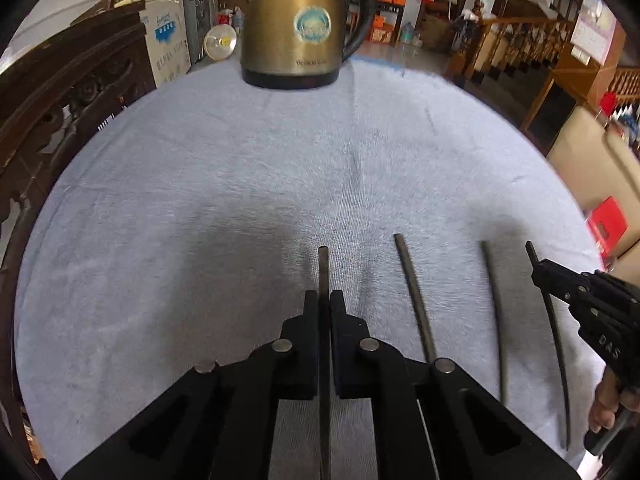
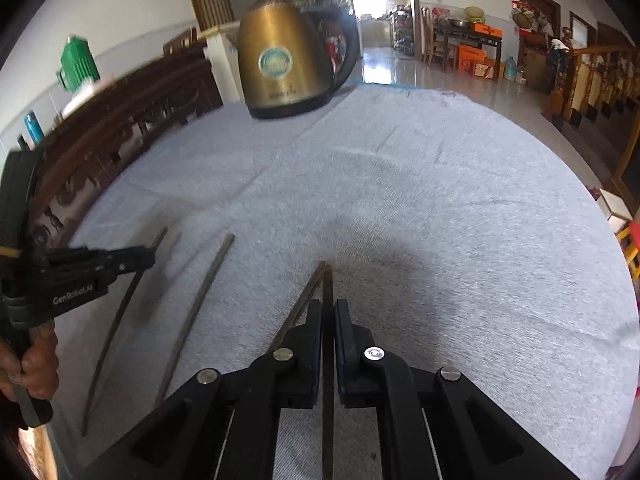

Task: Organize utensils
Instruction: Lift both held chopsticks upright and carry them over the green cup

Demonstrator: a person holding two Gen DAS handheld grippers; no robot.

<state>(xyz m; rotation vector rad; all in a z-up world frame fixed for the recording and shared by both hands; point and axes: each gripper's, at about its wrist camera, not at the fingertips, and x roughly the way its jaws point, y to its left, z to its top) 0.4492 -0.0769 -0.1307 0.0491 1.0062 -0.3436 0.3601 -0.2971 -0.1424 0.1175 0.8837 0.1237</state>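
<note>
Several thin dark chopsticks lie side by side on a pale grey cloth [image 1: 200, 200]. My left gripper [image 1: 324, 294] is shut on the leftmost chopstick [image 1: 323, 268], whose tip sticks out past the pads. My right gripper [image 2: 328, 304] is shut on the rightmost chopstick [image 2: 327, 280]. A loose chopstick [image 2: 302, 304] lies close beside that one, running under the left finger. Another loose chopstick [image 1: 412, 300] rests between the two grippers. In the left wrist view the right gripper [image 1: 538, 272] shows at the right edge, clamped on its chopstick [image 1: 554, 332]. In the right wrist view the left gripper [image 2: 150, 258] shows at the left edge.
A brass-coloured electric kettle [image 1: 296, 28] with a black handle stands at the cloth's far edge. Dark carved wooden furniture [image 1: 60, 92] runs along the left side. A hand [image 2: 36, 364] holds the left gripper's handle. A tiled floor and wooden railing lie beyond on the right.
</note>
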